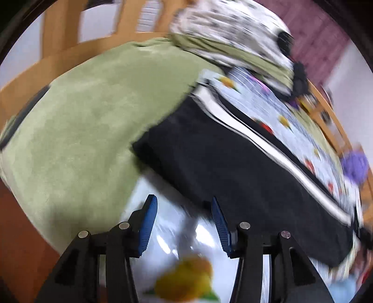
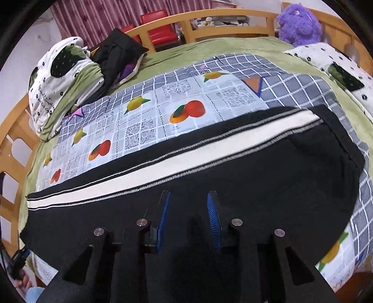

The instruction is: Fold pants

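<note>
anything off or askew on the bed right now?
Nothing stands out. The black pants lie flat on the fruit-print sheet, white side stripe straight. Both grippers, left and right, have open, empty jaws. The left view is motion-blurred.

A wooden-railed bed is carrying a green blanket. A fruit-printed plastic sheet is lying flat on a grey checked cloth (spread over the green blanket). Black pants with a white side stripe are lying lengthwise on the sheet. A rolled quilt, dark clothing and a purple plush toy are resting along the far edge.
</note>
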{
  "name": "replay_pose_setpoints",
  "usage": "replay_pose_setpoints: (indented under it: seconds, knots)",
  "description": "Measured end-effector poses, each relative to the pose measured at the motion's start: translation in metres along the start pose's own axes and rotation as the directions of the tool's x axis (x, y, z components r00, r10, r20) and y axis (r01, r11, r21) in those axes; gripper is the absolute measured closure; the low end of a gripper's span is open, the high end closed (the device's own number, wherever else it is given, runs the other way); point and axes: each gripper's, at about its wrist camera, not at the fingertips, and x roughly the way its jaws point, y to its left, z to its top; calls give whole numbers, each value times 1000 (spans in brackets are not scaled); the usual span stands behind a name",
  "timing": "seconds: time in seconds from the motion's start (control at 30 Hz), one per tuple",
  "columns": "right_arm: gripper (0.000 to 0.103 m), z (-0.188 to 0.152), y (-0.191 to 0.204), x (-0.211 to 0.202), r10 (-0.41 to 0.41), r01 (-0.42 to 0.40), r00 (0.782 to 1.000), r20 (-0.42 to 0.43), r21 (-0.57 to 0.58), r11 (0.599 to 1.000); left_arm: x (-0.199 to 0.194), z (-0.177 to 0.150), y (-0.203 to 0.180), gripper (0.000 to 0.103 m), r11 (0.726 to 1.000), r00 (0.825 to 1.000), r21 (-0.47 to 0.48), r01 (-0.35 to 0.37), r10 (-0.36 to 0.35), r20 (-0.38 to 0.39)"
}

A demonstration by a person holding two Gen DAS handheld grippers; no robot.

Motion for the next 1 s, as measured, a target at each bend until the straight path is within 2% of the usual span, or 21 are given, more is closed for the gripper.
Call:
replay_pose_setpoints:
  seconds: [0.07,0.1,0.2,0.33,0.43,0.53,0.67,0.83,0.9,0.93,1.0]
  knots:
    - [67,6,4,6,-2,2,1000,3,-10,1000,-20,4,-20,57,992,994,70,104,-105,13]
    - [67,10,6,12,5,-5,1000,4,-10,1000,-27,8,-29,57,989,993,100,110,-114,37]
    - [66,21,15,25,21,-21,1000,-3,-17,1000,-30,33,-60,54,981,992,185,64,-83,98]
    - [66,32,31,41,33,-33,999,-15,-32,999,4,75,-77,53,978,986,180,106,-127,109]
    - [67,33,37,46,52,-52,998,-21,-18,998,43,106,-75,53,991,993,134,-3,-13,120]
    - [65,32,42,49,47,-48,999,-21,-35,998,68,133,-59,53,998,991,54,-17,10,130]
    - [64,29,43,60,4,-6,999,-34,-67,998,88,151,-50,53,989,981,82,-121,107,162]
    - [64,29,38,75,-40,36,998,-52,-80,996,109,160,-53,54,983,979,102,-154,138,150]
    - [64,30,36,79,-44,39,997,-60,-77,996,117,160,-55,64,983,982,110,-146,131,132]
    - [64,31,37,80,-46,41,997,-63,-79,996,120,159,-58,77,979,979,118,-166,150,135]
    - [64,32,37,82,-54,48,997,-63,-89,995,117,159,-58,85,977,976,126,-172,152,156]
